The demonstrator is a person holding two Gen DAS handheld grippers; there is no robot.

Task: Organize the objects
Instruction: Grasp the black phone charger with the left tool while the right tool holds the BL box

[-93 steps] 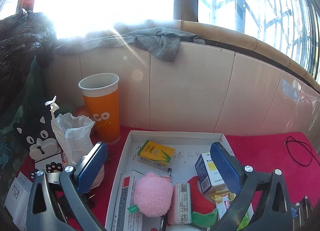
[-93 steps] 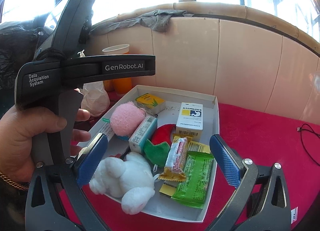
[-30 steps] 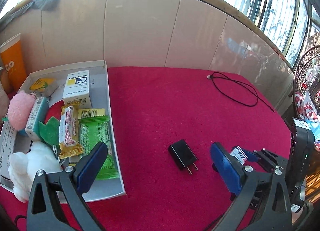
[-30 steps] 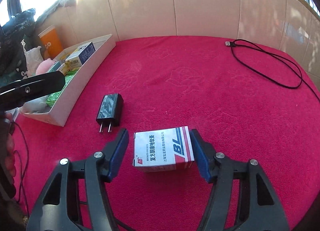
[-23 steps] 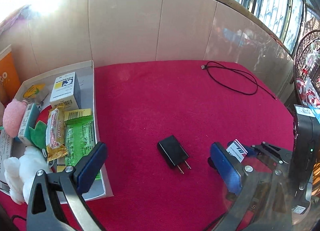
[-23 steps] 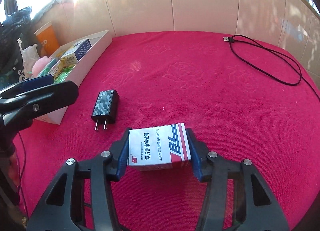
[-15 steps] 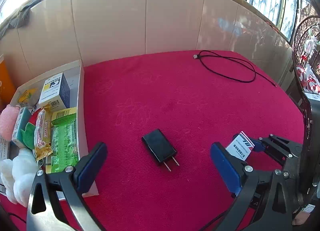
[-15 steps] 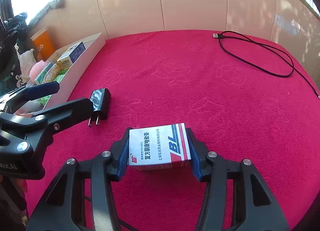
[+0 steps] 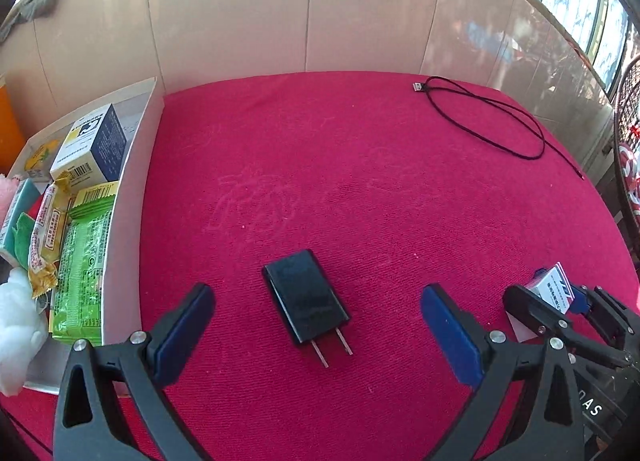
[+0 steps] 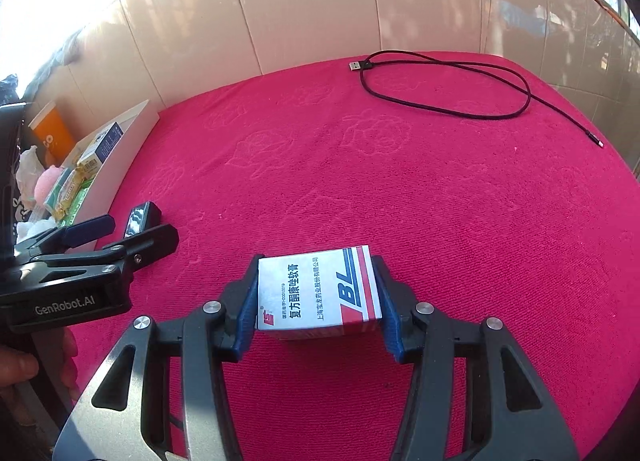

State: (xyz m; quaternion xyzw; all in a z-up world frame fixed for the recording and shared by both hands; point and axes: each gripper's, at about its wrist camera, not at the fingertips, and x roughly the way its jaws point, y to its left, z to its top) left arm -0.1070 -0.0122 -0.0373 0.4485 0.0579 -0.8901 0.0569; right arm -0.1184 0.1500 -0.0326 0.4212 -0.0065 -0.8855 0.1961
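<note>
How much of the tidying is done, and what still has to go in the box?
Done: snacks, cartons and a white plush toy already lie in the white box. In hand: the right tool is shut on a red-and-white carton; the left tool stands open around the black charger. Left: both of those, plus the black cable on the red cloth.

Strong daylight is cast from the windows above the tiled wall (image 9: 240, 21); its upper-left corner is overexposed, and edges are bent by fisheye distortion.
</note>
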